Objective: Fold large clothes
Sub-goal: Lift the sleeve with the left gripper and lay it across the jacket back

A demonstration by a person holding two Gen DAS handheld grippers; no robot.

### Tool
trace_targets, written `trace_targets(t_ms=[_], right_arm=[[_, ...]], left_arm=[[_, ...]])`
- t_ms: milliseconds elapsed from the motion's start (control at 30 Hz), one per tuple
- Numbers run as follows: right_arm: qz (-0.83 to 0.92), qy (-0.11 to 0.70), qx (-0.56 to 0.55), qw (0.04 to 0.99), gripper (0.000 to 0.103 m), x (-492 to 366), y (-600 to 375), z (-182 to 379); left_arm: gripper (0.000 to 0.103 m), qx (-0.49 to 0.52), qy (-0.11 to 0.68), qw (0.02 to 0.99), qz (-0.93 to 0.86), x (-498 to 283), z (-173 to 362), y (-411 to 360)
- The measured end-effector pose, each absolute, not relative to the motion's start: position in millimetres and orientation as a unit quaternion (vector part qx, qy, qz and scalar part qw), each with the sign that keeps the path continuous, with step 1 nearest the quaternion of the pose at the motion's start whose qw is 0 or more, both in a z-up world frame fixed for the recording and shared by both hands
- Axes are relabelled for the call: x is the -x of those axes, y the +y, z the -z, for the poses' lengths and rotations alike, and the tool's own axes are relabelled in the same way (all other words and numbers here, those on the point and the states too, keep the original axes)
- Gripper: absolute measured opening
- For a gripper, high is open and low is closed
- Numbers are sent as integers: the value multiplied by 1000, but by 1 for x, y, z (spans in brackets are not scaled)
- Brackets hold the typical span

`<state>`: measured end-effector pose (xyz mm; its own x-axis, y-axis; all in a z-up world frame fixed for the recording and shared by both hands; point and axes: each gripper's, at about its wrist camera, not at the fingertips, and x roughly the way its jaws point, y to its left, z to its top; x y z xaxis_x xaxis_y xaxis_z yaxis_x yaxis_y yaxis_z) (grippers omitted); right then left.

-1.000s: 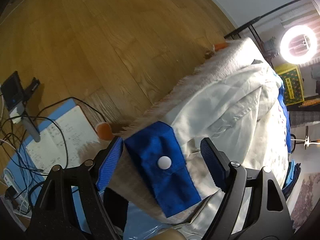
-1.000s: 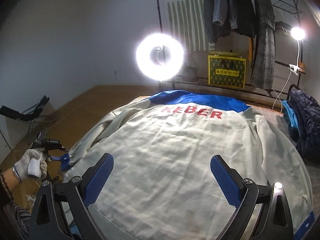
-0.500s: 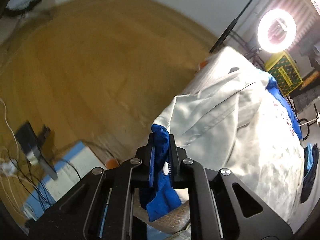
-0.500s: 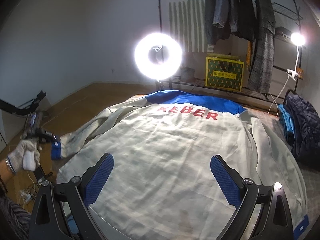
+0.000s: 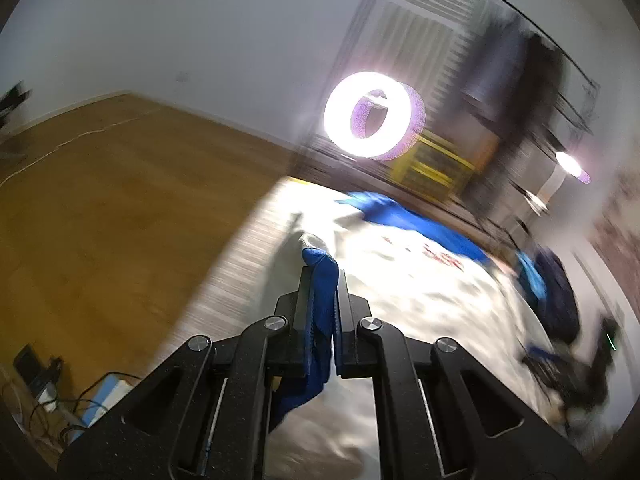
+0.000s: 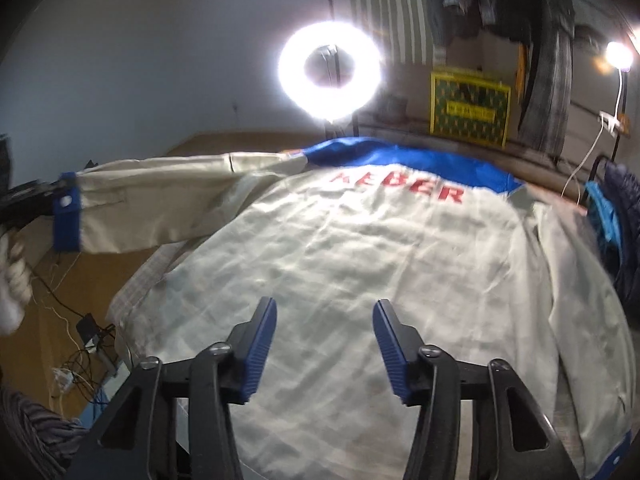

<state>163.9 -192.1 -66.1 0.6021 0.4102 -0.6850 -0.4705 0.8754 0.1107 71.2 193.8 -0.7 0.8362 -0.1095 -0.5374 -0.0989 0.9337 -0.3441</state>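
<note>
A large cream jacket (image 6: 384, 264) with a blue yoke and red letters lies back-up on the table; it also shows in the left wrist view (image 5: 404, 280). My left gripper (image 5: 320, 280) is shut on the blue cuff (image 5: 318, 300) of the left sleeve. In the right wrist view the sleeve (image 6: 160, 208) is stretched out in the air to the left, with the cuff (image 6: 68, 212) held at the far left. My right gripper (image 6: 324, 320) is open and empty above the jacket's lower back.
A bright ring light (image 6: 330, 74) stands behind the table. A yellow crate (image 6: 470, 108) and hanging clothes (image 6: 520, 20) are at the back. Dark blue clothing (image 6: 624, 220) lies at the right. Cables and devices (image 6: 84, 340) lie on the wooden floor at the left.
My left gripper closed on the blue cuff and lifted it up and outward, pulling the sleeve straight off the table. My right gripper's jaws have narrowed and it moved closer to the jacket.
</note>
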Motion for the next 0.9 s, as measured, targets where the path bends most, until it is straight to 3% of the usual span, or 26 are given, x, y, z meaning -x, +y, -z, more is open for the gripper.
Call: trace_targets(t_ms=[367, 567, 767, 800, 900], right_arm=[[-302, 416, -16, 858, 49, -251, -168, 71], [-326, 505, -128, 789, 52, -316, -142, 119], [-313, 548, -98, 770, 56, -330, -92, 156], [-315, 553, -94, 766, 56, -329, -88, 159], [-326, 559, -72, 759, 56, -319, -79, 164]], left_arm=[[5, 36, 388, 912, 128, -12, 53, 64], [5, -13, 415, 901, 125, 4, 77, 70], [6, -52, 426, 892, 139, 4, 88, 67], [11, -47, 434, 887, 150, 5, 90, 68], [46, 2, 452, 873, 181, 5, 90, 77]])
